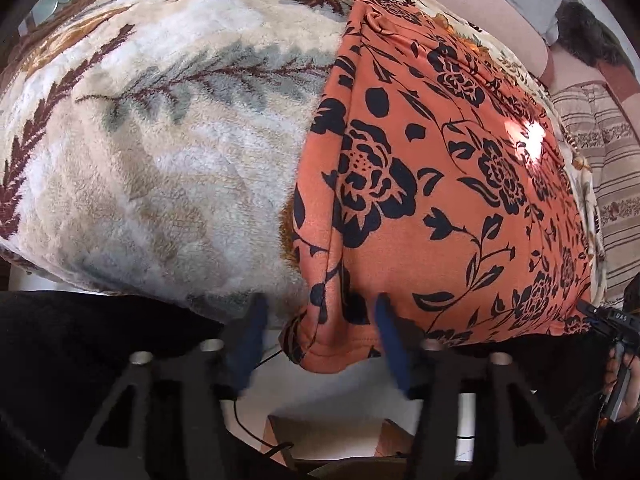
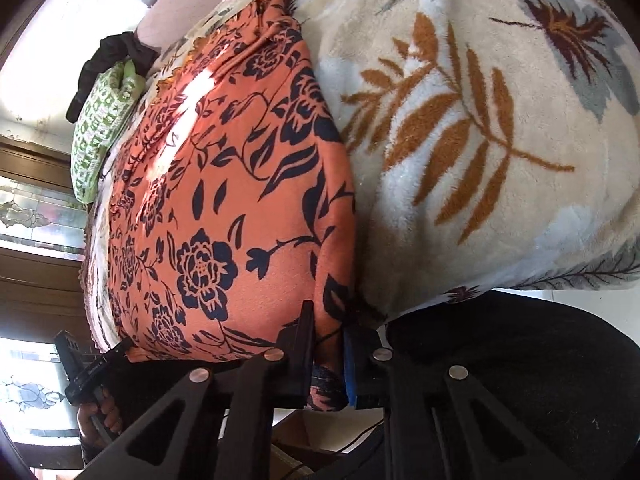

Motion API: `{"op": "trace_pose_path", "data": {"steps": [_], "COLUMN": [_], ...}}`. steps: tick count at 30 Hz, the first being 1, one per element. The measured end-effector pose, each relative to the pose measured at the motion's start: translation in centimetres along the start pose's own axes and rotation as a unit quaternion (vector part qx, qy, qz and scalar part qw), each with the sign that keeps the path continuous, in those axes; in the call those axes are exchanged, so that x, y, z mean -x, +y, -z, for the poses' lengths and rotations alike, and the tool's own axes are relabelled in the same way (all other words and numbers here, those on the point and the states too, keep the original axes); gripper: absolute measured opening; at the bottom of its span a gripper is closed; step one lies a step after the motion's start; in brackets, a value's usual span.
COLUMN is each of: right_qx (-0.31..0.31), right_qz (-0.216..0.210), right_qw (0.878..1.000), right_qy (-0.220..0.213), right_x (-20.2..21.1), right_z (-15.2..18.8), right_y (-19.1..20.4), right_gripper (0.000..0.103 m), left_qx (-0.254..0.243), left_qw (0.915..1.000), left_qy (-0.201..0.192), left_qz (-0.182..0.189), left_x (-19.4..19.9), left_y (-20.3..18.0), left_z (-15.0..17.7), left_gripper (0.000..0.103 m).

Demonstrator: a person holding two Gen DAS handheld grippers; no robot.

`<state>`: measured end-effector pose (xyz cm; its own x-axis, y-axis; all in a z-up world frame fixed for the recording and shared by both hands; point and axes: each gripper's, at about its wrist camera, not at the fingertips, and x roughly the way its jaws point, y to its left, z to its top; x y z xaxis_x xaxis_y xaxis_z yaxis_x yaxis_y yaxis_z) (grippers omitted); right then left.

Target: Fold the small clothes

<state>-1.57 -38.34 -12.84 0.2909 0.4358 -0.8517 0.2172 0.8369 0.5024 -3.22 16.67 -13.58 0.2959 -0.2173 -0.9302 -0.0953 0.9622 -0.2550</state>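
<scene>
Orange black-floral garment — apparently folded — lying flat.

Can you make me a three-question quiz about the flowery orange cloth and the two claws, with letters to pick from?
1. Where does the orange cloth lie?
A. on the fluffy leaf-pattern blanket
B. on a bare wooden floor
C. inside a box

2. What colour are the flowers printed on the cloth?
A. white
B. black
C. green

3. What is the right claw doing?
A. hanging open, far from the cloth
B. pinching a plastic bag
C. shut on the near edge of the cloth

Answers:
1 A: blanket shows all round the cloth in both views.
2 B: the roses and leaves are dark black shapes on orange.
3 C: in the right wrist view orange fabric sits squeezed between its two fingers. The left claw stands open, its blue fingers either side of a cloth corner.
</scene>
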Motion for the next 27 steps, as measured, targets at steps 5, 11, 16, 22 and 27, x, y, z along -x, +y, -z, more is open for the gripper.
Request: {"op": "trace_pose_path", "data": {"steps": [5, 11, 16, 22, 27], "right_qx": [0.004, 0.003, -0.027, -0.061, -0.064], "right_qz": [0.009, -0.032, -0.155, -0.168, -0.187], "right_qw": [1.000, 0.999, 0.987, 0.983, 0.980], "right_qy": [0.004, 0.013, -0.040, -0.041, -0.036], "right_x": [-0.3, -0.3, 3.7, 2.0, 1.5], "right_z": [0.0, 0.1, -1.5, -3.0, -3.9], "right_y": [0.2, 0.4, 1.0, -0.3, -0.5], "right_gripper": [0.014, 0.007, 0.006, 0.006, 0.006], "left_qx": [-0.017, -0.006, -0.007, 0.004, -0.020], "left_qw": [0.9995, 0.9988, 0.9917, 0.9959, 0.9928], "left_qy": [0.025, 0.021, -0.059, -0.017, -0.038], "left_qz": [-0.012, 0.044, 0.114, 0.089, 0.112], "left_x": [-1.1, -0.1, 4.7, 2.4, 4.4], "left_y": [-0.8, -1.0, -1.1, -1.6, -3.1], "left_z": [0.0, 0.1, -1.4, -2.0, -4.6], "left_gripper": [0.035, 0.010, 0.010, 0.010, 0.010]}}
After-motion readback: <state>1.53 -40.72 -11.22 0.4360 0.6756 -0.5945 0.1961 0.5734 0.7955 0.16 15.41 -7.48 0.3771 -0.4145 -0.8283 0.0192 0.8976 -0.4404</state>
